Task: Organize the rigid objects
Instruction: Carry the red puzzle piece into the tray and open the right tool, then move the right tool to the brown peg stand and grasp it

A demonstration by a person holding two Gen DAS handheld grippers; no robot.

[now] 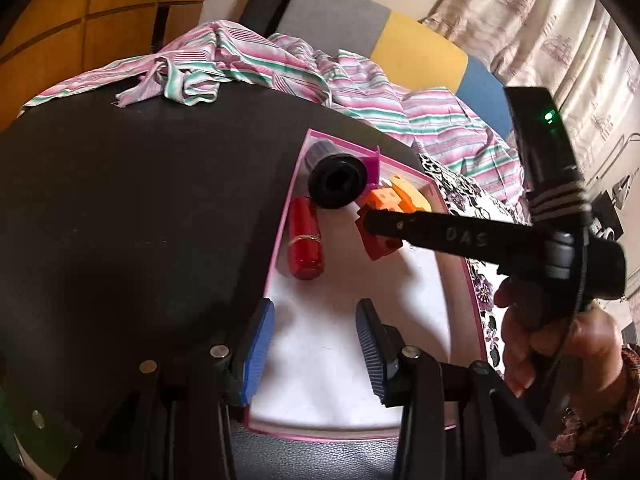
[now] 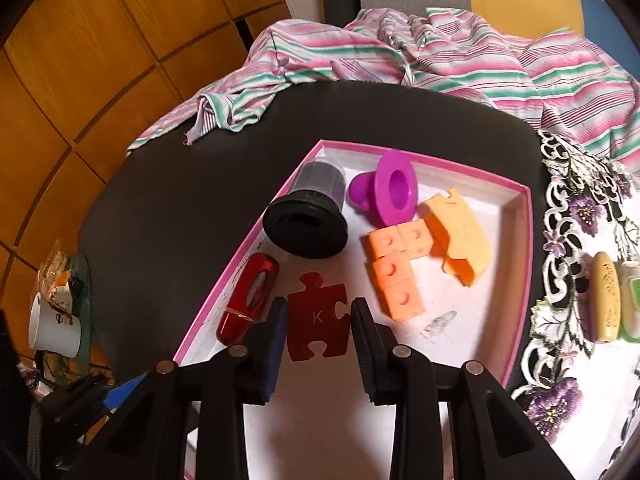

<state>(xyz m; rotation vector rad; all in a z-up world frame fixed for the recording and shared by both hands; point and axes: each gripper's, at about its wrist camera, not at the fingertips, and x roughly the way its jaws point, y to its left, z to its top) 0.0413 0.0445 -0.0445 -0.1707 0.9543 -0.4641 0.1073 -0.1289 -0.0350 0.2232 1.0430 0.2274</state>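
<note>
A pink-rimmed white tray (image 2: pixel 516 200) lies on a black table (image 2: pixel 180 200). In it are a dark red puzzle piece marked K (image 2: pixel 318 318), a red lipstick-like case (image 2: pixel 248 298), a black-and-grey cylinder (image 2: pixel 308 220), a purple funnel-shaped piece (image 2: pixel 390 190), orange linked cubes (image 2: pixel 396 272) and a yellow-orange curved block (image 2: pixel 460 236). My right gripper (image 2: pixel 319 316) has its pads on both sides of the puzzle piece, shut on it. My left gripper (image 1: pixel 316 336) is open and empty over the tray's near white floor (image 1: pixel 320 320). The right gripper also shows in the left wrist view (image 1: pixel 370 220).
A pink-green striped cloth (image 2: pixel 440 48) lies across the table's far edge. A floral lace mat (image 2: pixel 568 280) on the right holds a yellow-tan oval object (image 2: pixel 606 296) and a green-white one (image 2: pixel 630 300). A white mug (image 2: pixel 54 328) stands low at the left. Wooden panels stand behind.
</note>
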